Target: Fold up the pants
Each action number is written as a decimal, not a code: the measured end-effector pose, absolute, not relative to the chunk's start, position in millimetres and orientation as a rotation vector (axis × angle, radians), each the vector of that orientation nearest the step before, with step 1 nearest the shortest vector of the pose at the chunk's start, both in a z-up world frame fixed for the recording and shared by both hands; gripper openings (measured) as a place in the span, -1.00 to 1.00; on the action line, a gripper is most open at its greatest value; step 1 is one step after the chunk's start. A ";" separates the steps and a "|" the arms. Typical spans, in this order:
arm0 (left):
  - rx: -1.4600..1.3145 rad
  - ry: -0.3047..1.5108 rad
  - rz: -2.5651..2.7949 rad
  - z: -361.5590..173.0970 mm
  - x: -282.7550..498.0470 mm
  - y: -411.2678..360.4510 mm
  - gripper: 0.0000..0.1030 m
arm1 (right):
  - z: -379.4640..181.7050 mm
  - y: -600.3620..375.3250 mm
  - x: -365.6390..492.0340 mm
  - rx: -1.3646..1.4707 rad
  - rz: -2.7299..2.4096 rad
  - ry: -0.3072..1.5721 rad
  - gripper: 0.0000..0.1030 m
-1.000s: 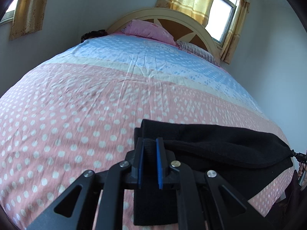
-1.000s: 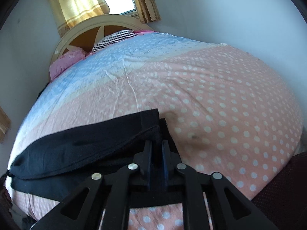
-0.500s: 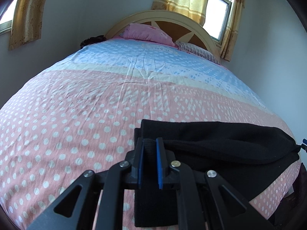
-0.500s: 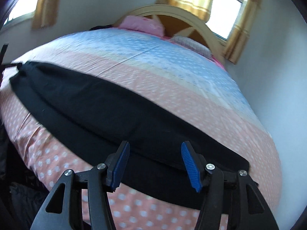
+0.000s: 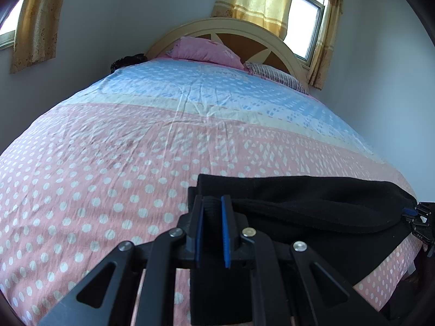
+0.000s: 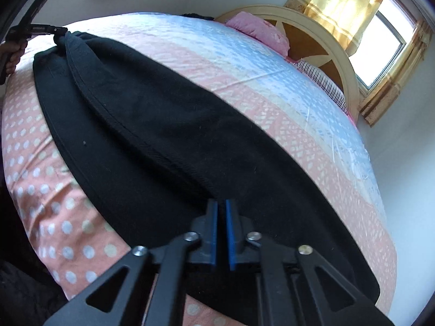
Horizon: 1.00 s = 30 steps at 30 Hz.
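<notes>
left wrist view showed the left gripper (image 5: 213, 209) pinching one end of the black pants (image 5: 312, 203), a bunched bit of dark cloth caught between its blue pads. right wrist view showed the right gripper (image 6: 222, 212) with jaws pressed together at the near long edge of the pants, about mid-length; fabric at the tips was all black, so i couldn't tell for sure if a fold was caught between the pads.

step in hand, as i judged it: pants were already doubled leg over leg, and the grippers were setting up the next fold across the length. next move probably called for lifting the pinched end and carrying it over toward the other end, keeping both layers together and the edges lined up. risk: the top layer slipping off the lower one.

pants lay stretched along the near edge of the bed (image 5: 108, 163), on the pink dotted part of the cover, well apart from the blue part and the pink pillow (image 5: 204, 50) at the headboard (image 5: 231, 25). they looked like thick, soft, matte fabric, the top layer with a stitched seam edge running lengthwise, sitting a bit short of the lower layer. a hand (image 6: 12, 57) was at the far left corner in the right wrist view.
</notes>
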<state>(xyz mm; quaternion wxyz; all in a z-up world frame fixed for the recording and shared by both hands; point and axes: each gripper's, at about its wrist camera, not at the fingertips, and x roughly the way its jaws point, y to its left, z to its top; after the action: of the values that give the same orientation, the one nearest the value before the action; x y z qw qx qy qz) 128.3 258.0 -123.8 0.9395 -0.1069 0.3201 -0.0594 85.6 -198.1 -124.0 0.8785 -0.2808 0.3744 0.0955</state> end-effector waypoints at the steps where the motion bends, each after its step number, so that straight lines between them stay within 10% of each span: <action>1: -0.220 0.646 -0.125 -121.2 127.9 258.5 -0.76 | -117.1 -198.4 81.4 -0.587 0.205 0.759 -0.94; 24: -0.188 0.632 -0.188 -136.9 78.7 262.1 -0.65 | -141.7 -206.2 50.3 -0.612 0.191 0.797 -0.94; 30: -0.076 0.652 -0.178 -134.4 53.9 269.0 -0.05 | -141.3 -206.7 48.6 -0.646 0.194 0.799 -0.91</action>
<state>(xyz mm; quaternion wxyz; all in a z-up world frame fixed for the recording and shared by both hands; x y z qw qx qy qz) 53.9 269.0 -134.4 0.9427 -0.0375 0.3199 -0.0872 48.6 -206.7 -141.3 0.8663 -0.3087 0.3815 0.0929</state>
